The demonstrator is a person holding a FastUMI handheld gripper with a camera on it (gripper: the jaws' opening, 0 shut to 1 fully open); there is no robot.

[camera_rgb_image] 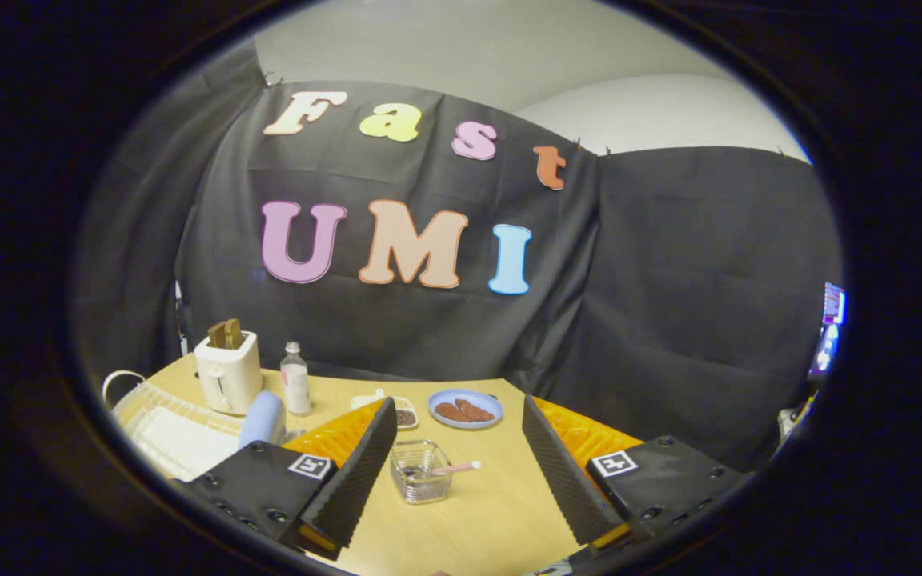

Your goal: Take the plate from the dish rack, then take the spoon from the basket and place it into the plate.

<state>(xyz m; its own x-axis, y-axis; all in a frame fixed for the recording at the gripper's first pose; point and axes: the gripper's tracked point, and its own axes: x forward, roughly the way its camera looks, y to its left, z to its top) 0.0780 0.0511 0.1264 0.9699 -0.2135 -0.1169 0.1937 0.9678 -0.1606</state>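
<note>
Hovering: gripper (458, 460) jaws apart, over basket (421, 470)

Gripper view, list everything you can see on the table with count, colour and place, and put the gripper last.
toaster: one, white, toast in its slots, far corner of the table
bottle: one, clear with white label, beside the toaster
dish rack: one, white, in front of the toaster
plate: one, light blue, upright in the dish rack
blue dish: one, holding brown food, beyond the fingers
small dish: one, white, dark contents, beside the blue dish
basket: one, clear, between the fingers
spoon: one, pink handle, in the basket
table: one, light wood
gripper: one, fingers open, holding nothing
</note>
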